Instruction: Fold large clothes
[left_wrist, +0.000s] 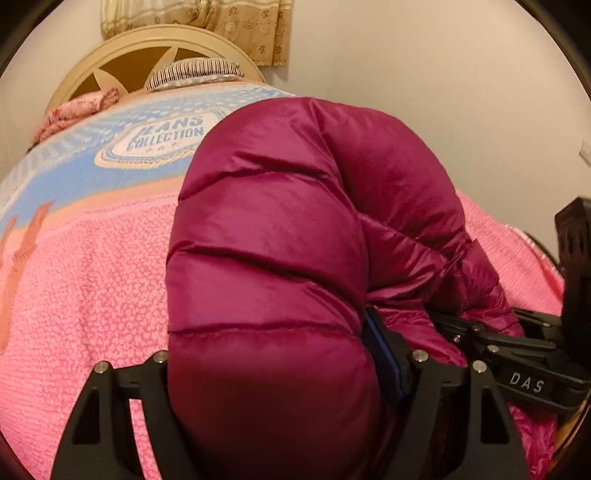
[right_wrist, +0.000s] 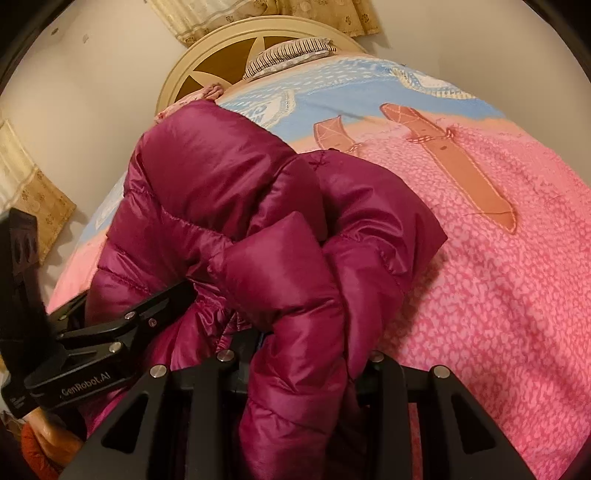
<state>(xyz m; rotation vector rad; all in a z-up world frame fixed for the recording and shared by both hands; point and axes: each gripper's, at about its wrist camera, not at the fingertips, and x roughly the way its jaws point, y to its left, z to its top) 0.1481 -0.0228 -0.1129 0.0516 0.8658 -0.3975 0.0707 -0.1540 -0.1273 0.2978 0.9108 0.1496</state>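
Both sets of fingertips are buried in the magenta puffer jacket (left_wrist: 266, 236), which bulges, glossy and quilted, over the near pink bedspread (left_wrist: 81, 280). The left gripper (left_wrist: 280, 373) and right gripper (right_wrist: 299, 363) each clench its padding.

A glossy magenta quilted puffer jacket (left_wrist: 266, 258) lies on a pink speckled bedspread (right_wrist: 498, 295) banded in sky blue and peach with brown belt motifs, before a cream headboard (left_wrist: 122, 51), a black-and-white striped pillow (right_wrist: 288, 51) and beige floral curtains (left_wrist: 240, 26).
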